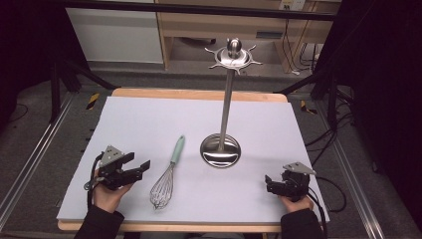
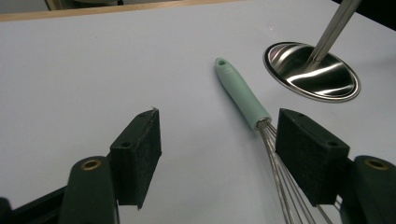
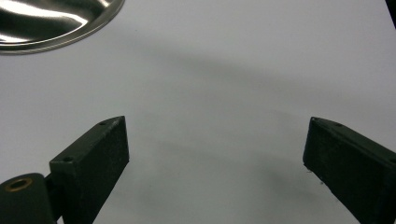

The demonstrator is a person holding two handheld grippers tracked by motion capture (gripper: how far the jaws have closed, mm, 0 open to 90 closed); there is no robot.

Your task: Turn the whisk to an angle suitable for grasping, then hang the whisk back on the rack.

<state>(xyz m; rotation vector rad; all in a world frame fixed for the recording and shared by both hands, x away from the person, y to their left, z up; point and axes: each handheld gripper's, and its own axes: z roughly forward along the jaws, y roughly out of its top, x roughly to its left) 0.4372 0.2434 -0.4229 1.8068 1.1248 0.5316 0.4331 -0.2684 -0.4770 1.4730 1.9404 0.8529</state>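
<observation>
One whisk (image 1: 166,177), one steel stand (image 1: 222,144), two grippers on the white mat (image 1: 149,119). Left gripper (image 1: 140,167): jaws wide apart, holding nothing, touching nothing. Right gripper (image 1: 269,182): jaws wide apart, empty. The whisk lies flat just right of the left gripper, wires beside its right jaw, green handle pointing away toward the stand's base

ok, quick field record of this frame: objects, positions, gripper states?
surface: pale grey mat on wooden table
whisk: wire whisk with mint-green handle, lying flat, handle pointing away from the person
stand: steel utensil stand with round base, upright, right of whisk
left gripper: open, beside whisk wires, holding nothing
right gripper: open, holding nothing, over bare mat
</observation>
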